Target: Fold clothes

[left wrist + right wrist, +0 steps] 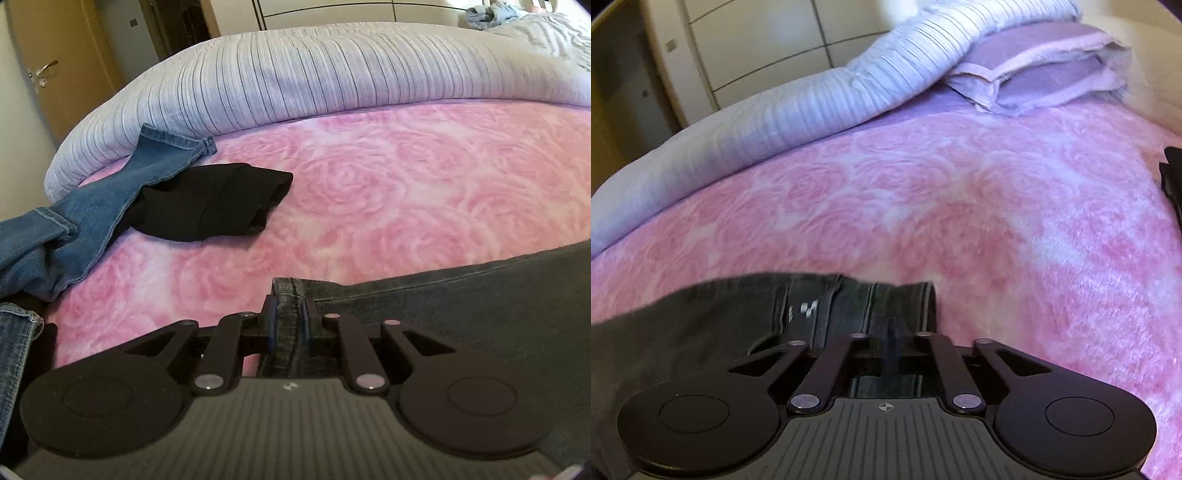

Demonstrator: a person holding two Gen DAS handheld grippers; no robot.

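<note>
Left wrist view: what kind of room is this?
A bedroom, most likely. A bed under a pink rose-patterned blanket, a rolled-back striped duvet, a pillow at the head, and a wooden door behind.

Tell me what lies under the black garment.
The black garment rests on the pink blanket, its left end overlapping the blue jeans. Anything beneath its middle is covered.

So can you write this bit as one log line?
step: grasp | left gripper: shut on dark jeans | right gripper: same
</note>
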